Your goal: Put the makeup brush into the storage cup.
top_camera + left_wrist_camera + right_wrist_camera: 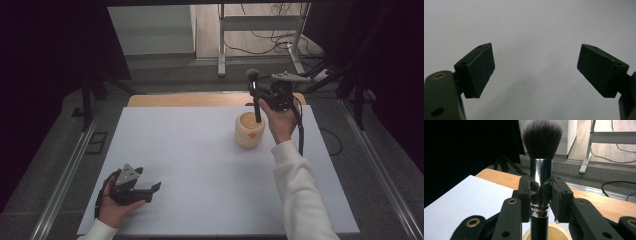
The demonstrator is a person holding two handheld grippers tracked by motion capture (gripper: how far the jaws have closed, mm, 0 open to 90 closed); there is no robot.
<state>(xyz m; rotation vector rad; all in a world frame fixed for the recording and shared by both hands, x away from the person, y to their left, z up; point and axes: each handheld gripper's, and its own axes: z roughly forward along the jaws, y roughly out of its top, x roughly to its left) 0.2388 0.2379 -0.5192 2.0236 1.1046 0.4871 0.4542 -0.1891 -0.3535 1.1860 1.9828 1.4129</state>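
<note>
Brush clamped upright by right gripper, handle probably entering wooden cup, frame centre-right; left gripper idle, jaws wide.

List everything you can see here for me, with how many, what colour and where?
makeup brush: one, black handle, silver collar, dark bristles with pale tips, upright, bristles up, clamped in the right hand-held gripper, lower end over the cup
wooden cup: one, pale wood with a small red mark on its side, on the sheet toward the far right
white sheet: one, covers most of the table
wooden table: one, light brown edge shows beyond the sheet
white desk frame: one, on the floor beyond the table, with dark cables nearby
left hand-held gripper: one, black, jaws wide apart, near the sheet's near left corner
right hand-held gripper: one, black, raised above the cup
sleeves: two, white, bottom of the high view
</note>
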